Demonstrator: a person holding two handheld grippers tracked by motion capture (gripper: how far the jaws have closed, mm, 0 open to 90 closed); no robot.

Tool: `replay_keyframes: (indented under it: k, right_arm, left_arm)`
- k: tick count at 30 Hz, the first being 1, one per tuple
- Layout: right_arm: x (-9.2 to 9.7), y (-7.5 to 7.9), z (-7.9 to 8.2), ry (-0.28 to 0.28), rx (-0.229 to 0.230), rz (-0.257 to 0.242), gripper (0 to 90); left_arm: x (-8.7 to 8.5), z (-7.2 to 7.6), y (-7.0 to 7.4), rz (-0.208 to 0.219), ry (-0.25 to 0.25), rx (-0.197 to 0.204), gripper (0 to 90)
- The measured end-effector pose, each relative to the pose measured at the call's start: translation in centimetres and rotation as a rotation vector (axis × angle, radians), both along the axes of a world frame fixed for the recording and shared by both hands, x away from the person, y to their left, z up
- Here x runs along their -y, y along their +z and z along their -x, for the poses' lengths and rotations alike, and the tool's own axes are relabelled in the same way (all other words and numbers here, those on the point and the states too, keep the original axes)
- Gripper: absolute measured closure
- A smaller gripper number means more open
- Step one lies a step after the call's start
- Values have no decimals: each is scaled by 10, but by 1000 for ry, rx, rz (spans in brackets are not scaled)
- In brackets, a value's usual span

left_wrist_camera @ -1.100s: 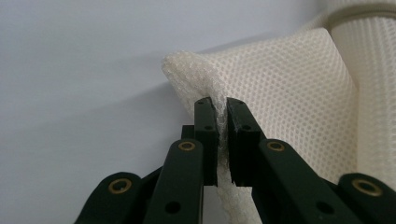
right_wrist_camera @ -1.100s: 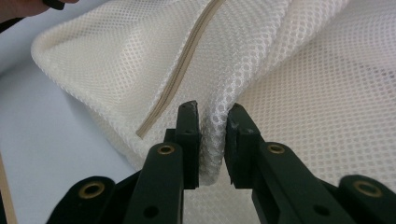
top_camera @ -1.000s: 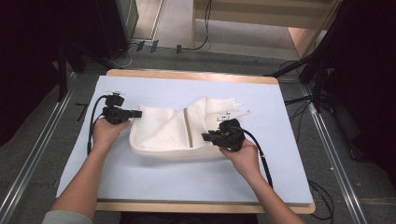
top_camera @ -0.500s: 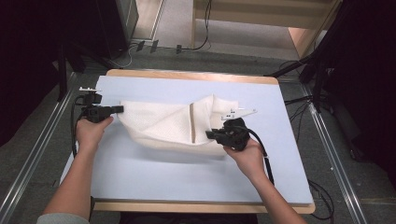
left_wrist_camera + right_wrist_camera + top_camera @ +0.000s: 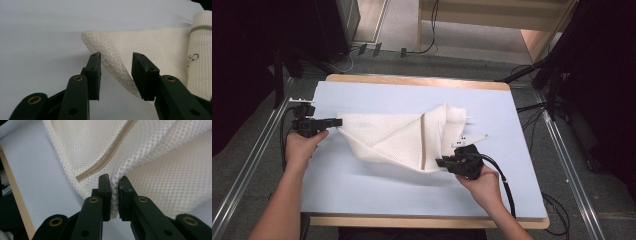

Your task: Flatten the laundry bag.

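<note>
A cream mesh bag (image 5: 407,140) lay spread at the centre of the blue worktop (image 5: 377,195). The left claw (image 5: 334,121), at nine o'clock, had just been opening, the bag's corner loose between its jaws. The right claw (image 5: 441,162), at five o'clock, stood clenched on the bag's edge.

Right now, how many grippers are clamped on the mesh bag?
1. The right gripper pinches the mesh bag at its near right edge. The left gripper, at the bag's left corner, has just been opening; the corner lies between its fingers, unclamped.
</note>
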State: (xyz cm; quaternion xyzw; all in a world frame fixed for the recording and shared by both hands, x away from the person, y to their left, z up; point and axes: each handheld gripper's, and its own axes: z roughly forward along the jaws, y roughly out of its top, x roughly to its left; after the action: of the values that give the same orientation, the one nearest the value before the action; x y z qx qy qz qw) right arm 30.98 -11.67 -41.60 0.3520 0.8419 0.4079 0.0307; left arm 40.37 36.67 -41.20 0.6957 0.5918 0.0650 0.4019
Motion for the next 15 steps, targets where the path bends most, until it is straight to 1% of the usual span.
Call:
replay_keyframes:
  k: [1, 2, 3, 4, 5, 6, 7, 8, 9, 10, 11, 12, 13, 14, 15]
  right_arm:
    - [-1, -1, 3, 10, -1, -1, 838]
    - [-3, -1, 6, 13, -6, -7, 837]
    - [-3, -1, 6, 13, -6, -7, 837]
    - [-8, -3, 12, 36, -9, -16, 835]
    - [-10, -4, 15, 44, -10, -15, 834]
    - [-14, -5, 18, 51, -11, -11, 834]
    - [-14, -5, 18, 51, -11, -11, 834]
    - [-18, -7, 20, 67, -16, -13, 832]
    - [-24, -9, 23, 84, -32, -9, 831]
    - [-28, -10, 26, 98, -34, -7, 829]
    - [-35, -12, 29, 122, -39, 5, 812]
    - [-38, -13, 31, 128, -37, 11, 791]
    - [-39, -13, 31, 130, -37, 14, 733]
    - [-39, -13, 31, 136, -41, 15, 674]
    - [-38, -13, 31, 134, -35, 17, 639]
  left_arm:
    - [4, 3, 9, -33, -14, 15, 560]
    - [4, 3, 9, -33, -14, 15, 551]
    - [6, 5, 13, -45, -17, 29, 551]
    - [9, 7, 18, -48, -25, 46, 532]
    - [12, 8, 25, -50, -36, 50, 517]
    - [12, 8, 25, -50, -36, 50, 504]
    - [14, 8, 28, -54, -43, 57, 504]
    - [18, 9, 31, -60, -50, 62, 492]
    - [22, 9, 33, -63, -60, 68, 490]
    - [28, 8, 35, -57, -78, 68, 491]
    - [40, 6, 36, -49, -117, 70, 496]
    - [40, 6, 36, -49, -117, 70, 503]
    - [56, 3, 36, -46, -164, 66, 512]
    - [62, 2, 36, -46, -175, 65, 518]
    - [71, -1, 34, -49, -207, 62, 530]
